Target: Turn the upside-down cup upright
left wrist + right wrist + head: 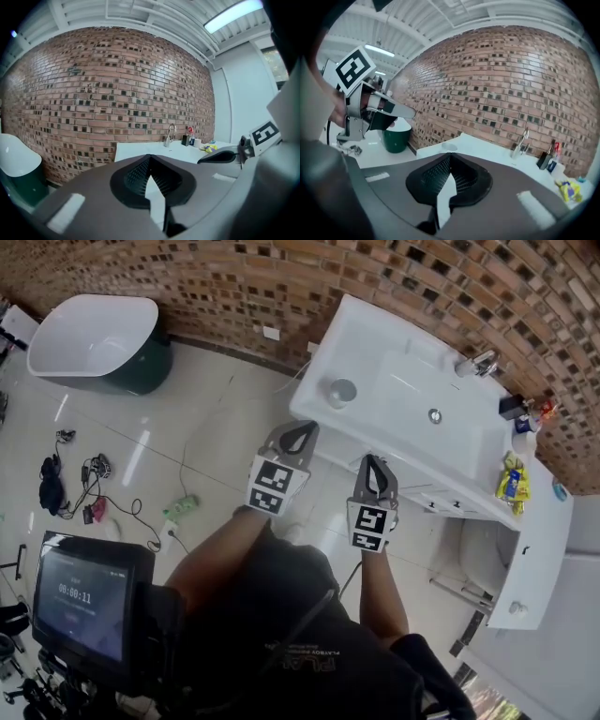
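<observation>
**White washbasin (361, 338) carries the cup (339, 391), mouth up, at its left end**

We see the cup standing by itself on the flat left end of the washbasin, left of the sunken bowl. Its round opening is turned up toward the head camera.

We hold both grippers in front of the washbasin's near edge, apart from the cup. The left gripper (302, 430) points at the washbasin's left end. In the head view its tip shows against the near edge, just below the cup. Its own view shows the two ribbed jaws meeting at the tips with nothing between them. The right gripper (373, 463) sits beside it, further along the same edge toward the bowl. Its jaws are likewise pressed together and empty. Each gripper's marker cube faces up to the head camera.

In the washbasin's bowl lies the drain (434, 415). The chrome tap (480, 362) rises at the back rim, against the brick wall (281, 277). A dark bottle (511, 407) and a yellow packet (511, 479) sit at the right end.

Left of the washbasin, along the same wall, stands a white tub with a green outside (94, 348). On the pale tiled floor (216, 418) in front of the washbasin lies a green power strip (180, 509), and further out a tangle of cables (84, 488). A dark screen (80, 601) sits nearest us, well apart from the washbasin.
</observation>
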`<state>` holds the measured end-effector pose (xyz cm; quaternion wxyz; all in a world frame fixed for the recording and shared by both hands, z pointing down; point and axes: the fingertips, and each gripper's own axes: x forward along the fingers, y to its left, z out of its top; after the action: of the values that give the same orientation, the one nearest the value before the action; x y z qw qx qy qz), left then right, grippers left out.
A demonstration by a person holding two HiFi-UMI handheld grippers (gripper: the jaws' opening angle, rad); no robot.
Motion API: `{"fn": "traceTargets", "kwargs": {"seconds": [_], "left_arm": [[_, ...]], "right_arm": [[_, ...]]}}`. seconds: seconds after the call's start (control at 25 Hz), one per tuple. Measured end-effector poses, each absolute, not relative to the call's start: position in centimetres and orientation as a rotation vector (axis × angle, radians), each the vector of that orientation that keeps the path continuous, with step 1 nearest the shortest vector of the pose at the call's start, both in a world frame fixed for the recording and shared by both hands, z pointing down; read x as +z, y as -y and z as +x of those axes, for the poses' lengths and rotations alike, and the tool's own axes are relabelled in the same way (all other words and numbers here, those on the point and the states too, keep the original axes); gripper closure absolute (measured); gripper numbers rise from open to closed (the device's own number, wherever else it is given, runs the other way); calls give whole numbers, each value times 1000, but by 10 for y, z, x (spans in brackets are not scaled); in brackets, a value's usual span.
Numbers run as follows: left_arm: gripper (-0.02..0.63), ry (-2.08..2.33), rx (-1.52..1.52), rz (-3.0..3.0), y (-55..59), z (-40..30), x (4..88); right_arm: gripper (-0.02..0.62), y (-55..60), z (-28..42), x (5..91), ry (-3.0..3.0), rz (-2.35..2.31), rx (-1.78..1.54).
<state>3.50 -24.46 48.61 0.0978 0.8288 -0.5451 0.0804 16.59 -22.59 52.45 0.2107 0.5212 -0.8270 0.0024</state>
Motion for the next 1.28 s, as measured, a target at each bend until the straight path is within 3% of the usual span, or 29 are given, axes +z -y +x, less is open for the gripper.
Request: {"fn": "traceTargets", "kwargs": {"seconds": [1.28], "left_arm": [[607,1526,222,2473,62,-65,512]], "right_arm": [[581,38,70,535,2273,1691,282]]}}
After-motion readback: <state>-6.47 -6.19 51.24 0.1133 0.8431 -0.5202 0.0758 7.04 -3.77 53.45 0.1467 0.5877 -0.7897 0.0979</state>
